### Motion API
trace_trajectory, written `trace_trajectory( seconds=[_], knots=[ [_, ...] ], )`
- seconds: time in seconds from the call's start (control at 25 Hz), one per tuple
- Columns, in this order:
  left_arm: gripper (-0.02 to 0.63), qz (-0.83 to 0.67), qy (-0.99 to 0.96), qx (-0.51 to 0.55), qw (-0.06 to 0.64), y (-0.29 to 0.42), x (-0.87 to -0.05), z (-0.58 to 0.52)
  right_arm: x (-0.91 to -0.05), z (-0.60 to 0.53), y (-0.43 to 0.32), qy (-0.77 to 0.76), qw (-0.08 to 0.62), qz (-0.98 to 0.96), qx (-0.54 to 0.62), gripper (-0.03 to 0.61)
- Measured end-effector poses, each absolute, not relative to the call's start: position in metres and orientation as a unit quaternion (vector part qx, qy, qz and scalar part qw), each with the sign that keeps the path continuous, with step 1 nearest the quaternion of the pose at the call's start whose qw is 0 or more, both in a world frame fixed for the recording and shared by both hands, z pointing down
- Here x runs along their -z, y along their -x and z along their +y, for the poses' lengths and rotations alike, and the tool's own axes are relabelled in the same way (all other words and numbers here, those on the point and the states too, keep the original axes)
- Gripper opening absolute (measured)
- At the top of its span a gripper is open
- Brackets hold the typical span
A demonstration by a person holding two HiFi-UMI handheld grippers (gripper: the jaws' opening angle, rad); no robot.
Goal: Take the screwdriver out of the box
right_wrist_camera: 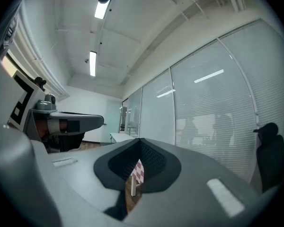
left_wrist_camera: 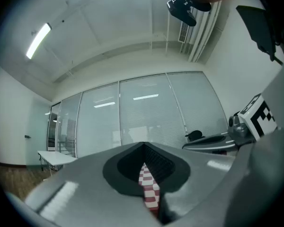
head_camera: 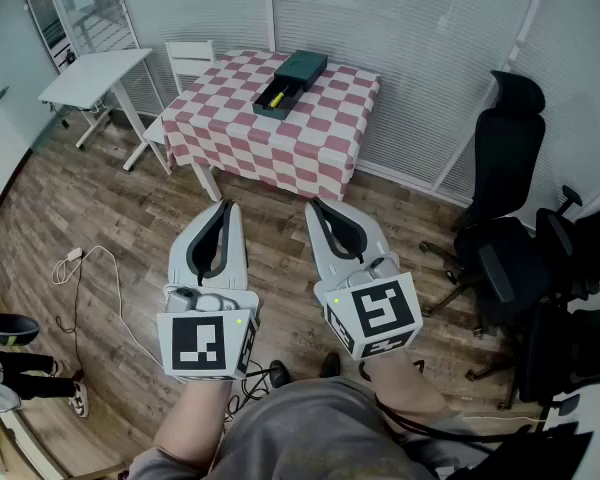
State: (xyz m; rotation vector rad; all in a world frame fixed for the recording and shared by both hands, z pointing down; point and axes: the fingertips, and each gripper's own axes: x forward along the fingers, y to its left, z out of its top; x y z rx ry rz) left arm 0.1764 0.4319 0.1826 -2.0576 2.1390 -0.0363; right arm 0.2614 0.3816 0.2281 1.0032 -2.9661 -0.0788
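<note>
Ahead, yellow screwdriver [head_camera: 275, 98] inside open box [head_camera: 302, 70] on checkered table [head_camera: 310, 140]; left tongs [head_camera: 226, 206], right tongs [head_camera: 312, 206] together, empty.

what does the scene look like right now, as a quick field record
table: red and white checked cloth, across the floor from the person
box: dark green, open, on the table
screwdriver: yellow, lying inside the box
left tongs: shut, empty, well short of the table
right tongs: shut, empty, beside the left
task: not begun
</note>
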Motion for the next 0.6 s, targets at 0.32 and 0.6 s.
trace_trajectory(
  seconds=[0.32, 0.6],
  knots=[
    [0.000, 0.718, 0.691, 0.016, 0.082, -0.187, -0.187, 0.425, -0.234, 0.376, -0.271, -0.316, 0.007, -0.949, 0.020, 0.021],
    [0.000, 0.722, 0.688, 0.022, 0.076, -0.203, -0.194, 0.410, -0.243, 0.360, -0.288, -0.316, 0.013, -0.949, 0.007, 0.023]
  ],
)
